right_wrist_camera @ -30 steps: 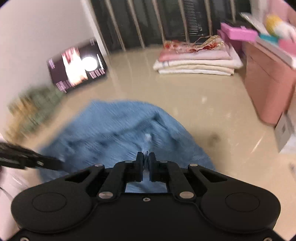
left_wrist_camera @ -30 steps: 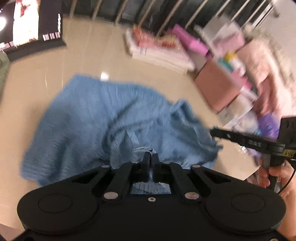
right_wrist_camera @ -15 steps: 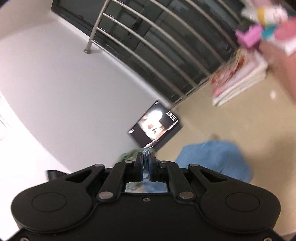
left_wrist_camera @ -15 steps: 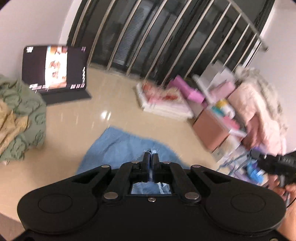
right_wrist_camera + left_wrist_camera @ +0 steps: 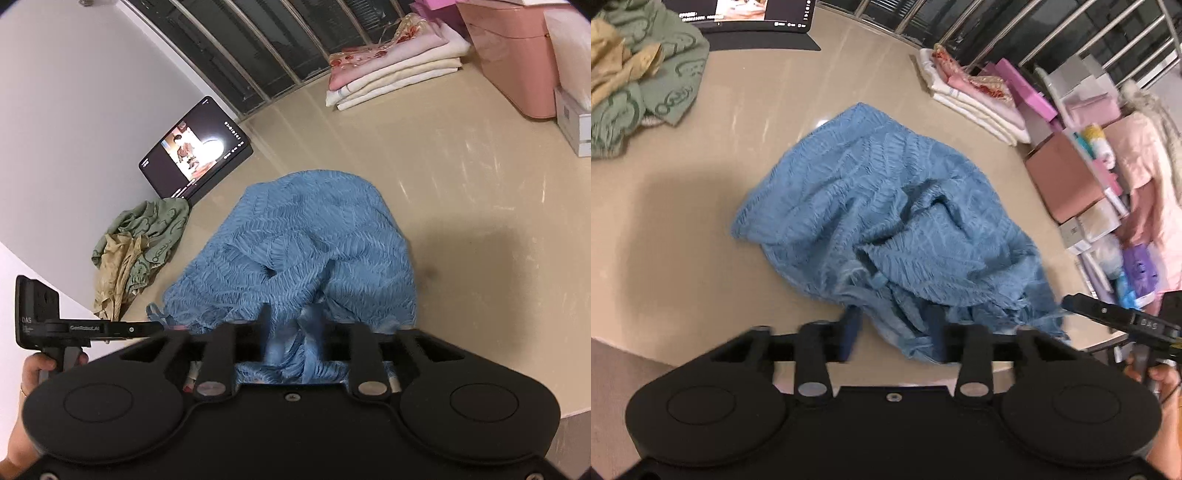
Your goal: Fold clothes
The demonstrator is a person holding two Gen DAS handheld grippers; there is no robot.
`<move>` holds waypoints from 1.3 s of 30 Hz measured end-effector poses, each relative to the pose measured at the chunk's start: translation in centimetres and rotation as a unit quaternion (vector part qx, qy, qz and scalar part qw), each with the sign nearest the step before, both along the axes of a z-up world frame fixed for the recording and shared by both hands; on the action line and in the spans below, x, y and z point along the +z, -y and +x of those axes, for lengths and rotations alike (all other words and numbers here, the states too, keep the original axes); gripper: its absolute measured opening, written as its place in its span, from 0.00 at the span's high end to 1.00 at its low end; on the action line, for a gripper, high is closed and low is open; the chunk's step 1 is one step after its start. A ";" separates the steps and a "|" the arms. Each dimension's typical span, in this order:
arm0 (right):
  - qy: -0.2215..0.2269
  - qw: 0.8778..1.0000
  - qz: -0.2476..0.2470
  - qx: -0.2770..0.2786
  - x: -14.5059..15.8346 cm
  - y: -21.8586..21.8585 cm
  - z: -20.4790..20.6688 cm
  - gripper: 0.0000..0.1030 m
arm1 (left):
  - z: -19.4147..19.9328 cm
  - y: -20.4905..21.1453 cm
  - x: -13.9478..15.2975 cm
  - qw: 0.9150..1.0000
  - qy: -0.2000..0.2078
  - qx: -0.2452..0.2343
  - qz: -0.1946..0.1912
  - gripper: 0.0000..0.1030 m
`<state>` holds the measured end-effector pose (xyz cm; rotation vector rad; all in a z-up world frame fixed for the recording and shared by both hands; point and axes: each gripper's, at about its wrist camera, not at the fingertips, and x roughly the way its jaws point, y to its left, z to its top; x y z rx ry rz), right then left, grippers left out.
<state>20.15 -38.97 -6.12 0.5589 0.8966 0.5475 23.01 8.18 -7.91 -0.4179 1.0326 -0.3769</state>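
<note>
Lying in a rumpled heap on the beige surface (image 5: pixel 683 229) is the blue knit garment (image 5: pixel 886 221), its near edge bunched up right at both tools. The left tool (image 5: pixel 892 328) has its jaws opening, with a fold of blue fabric loose between the fingers, not pinched. Same deal with the right tool (image 5: pixel 291 328): jaws opening, a strip of the garment draped in the gap. Off to the side there's a green and tan clothes pile (image 5: pixel 136 243), a tablet (image 5: pixel 195 147) leaning on the wall, and folded linens (image 5: pixel 395 70).
</note>
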 end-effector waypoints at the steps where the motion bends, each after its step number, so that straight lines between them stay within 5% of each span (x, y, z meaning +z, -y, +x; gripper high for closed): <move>1: 0.004 1.000 -0.007 0.003 0.0 -0.1 -0.2 0.57 | -0.4 -0.3 -0.1 1.000 0.002 -0.002 -0.007 0.55; 7: 0.026 0.998 -0.051 0.017 0.1 -1.0 -1.3 0.56 | -3.3 0.8 -1.2 0.999 0.012 -0.030 -0.027 0.52; 11: 0.064 0.993 -0.098 0.026 0.5 -1.9 -2.8 0.56 | -5.3 1.7 -1.4 0.999 0.029 -0.044 -0.004 0.45; 17: 0.119 0.961 -0.236 0.082 0.3 -5.8 -3.7 0.56 | -8.0 1.1 -2.0 0.999 0.033 -0.038 0.018 0.41; 23: 0.173 0.931 -0.298 0.118 1.5 -8.9 -3.1 0.50 | -9.7 -0.7 -1.9 0.999 0.038 -0.009 0.012 0.40; 27: 0.145 0.909 -0.360 0.153 1.3 -10.5 -0.7 0.54 | -10.4 -1.5 -1.5 0.999 0.045 0.004 0.010 0.40; 30: 0.142 0.881 -0.410 0.187 1.4 -11.5 -0.2 0.56 | -10.9 -1.9 -1.3 0.999 0.049 0.013 0.009 0.40; 35: 0.166 0.866 -0.427 0.201 3.9 -10.9 -1.1 0.54 | -11.4 -2.1 -1.0 0.998 0.054 0.020 0.011 0.40; 39: 0.165 0.872 -0.398 0.233 3.6 -11.2 -0.6 0.56 | -11.4 -1.5 -0.7 0.998 0.065 0.010 0.016 0.40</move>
